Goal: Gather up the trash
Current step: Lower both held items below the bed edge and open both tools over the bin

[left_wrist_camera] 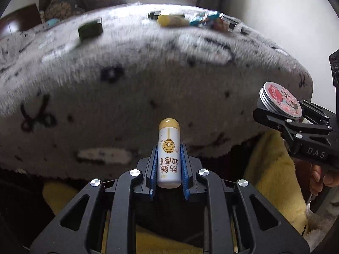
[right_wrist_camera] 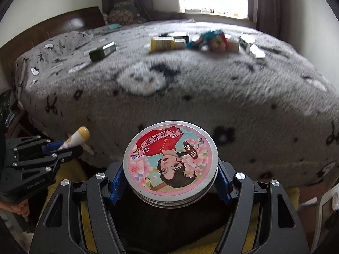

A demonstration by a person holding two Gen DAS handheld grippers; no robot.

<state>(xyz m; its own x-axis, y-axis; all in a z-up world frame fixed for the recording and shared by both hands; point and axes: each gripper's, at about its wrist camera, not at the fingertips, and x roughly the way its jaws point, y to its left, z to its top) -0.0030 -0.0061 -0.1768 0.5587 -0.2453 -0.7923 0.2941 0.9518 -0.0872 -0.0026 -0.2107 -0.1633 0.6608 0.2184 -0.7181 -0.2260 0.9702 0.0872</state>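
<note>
1. Trash lies in a blurred cluster on the far side of the bed (right_wrist_camera: 190,89), which fills both views under a grey fuzzy blanket with black and white motifs.
2. Only the right wrist view shows the brown headboard (right_wrist_camera: 53,27) at far left and a white object at the lower right edge; the window is brighter and wider there.
3. Yellow fabric (left_wrist_camera: 273,169) hangs below the bed edge, plainest in the left wrist view.
4. Right claw (right_wrist_camera: 169,182) is clamped on a round tin (right_wrist_camera: 170,163), its pictured lid facing the camera; the left wrist view shows the same tin (left_wrist_camera: 279,99) edge-on with its ribbed metal rim.
5. Left claw (left_wrist_camera: 169,169) grips a lip balm tube (left_wrist_camera: 169,154) between blue pads, yellow cap pointing forward; the right wrist view shows it (right_wrist_camera: 74,139) from the side, at lower left.
6. Among the trash: a dark box (right_wrist_camera: 102,51) apart to the left, a yellow bottle (right_wrist_camera: 162,43), a colourful wrapper (right_wrist_camera: 211,39), and white boxes (right_wrist_camera: 252,44).
</note>
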